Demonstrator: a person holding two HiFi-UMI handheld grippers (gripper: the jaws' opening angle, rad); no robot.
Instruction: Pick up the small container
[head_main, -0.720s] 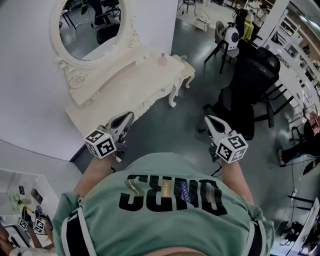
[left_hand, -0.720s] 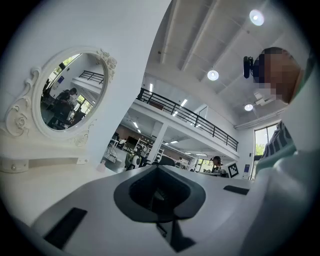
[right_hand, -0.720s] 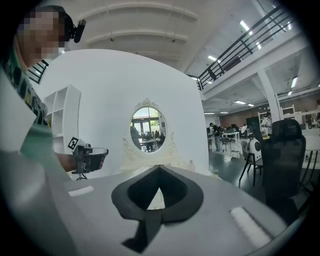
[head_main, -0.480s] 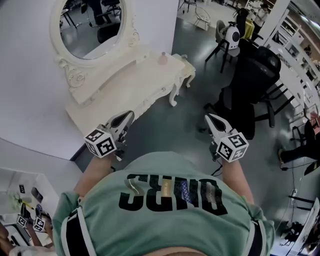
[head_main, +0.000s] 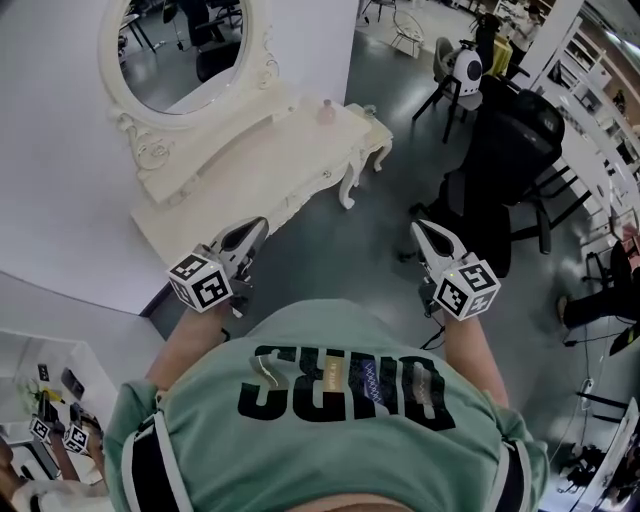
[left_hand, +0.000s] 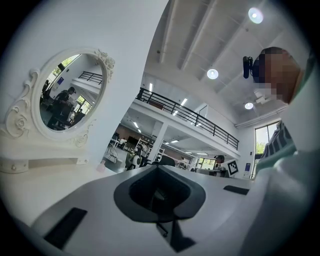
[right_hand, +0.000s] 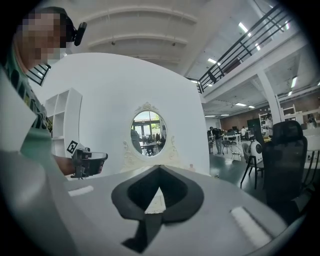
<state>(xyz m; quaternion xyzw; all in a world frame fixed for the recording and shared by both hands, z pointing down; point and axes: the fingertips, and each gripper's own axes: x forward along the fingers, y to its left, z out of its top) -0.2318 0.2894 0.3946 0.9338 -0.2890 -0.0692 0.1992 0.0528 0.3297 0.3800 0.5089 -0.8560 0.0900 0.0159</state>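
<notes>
L claw (head_main: 253, 230) shut, jaws tip to tip, nothing btwn. R claw (head_main: 422, 233) same: closed, empty. Both held roughly level in front of person's green shirt (head_main: 330, 400), over the floor, well apart from white tabletop (head_main: 262, 165). Small container (head_main: 326, 112), pink, sits at tabletop's far end near the corner, to the R of oval mirror (head_main: 185, 50). Black office chair (head_main: 512, 150) off to R.

Dressing table (head_main: 250, 170): sits a shade higher in the head view than before, and so does the small container (head_main: 327, 111) on its far end.
Right gripper (head_main: 419, 228): its marker cube has drifted very slightly away from the dressing table.
</notes>
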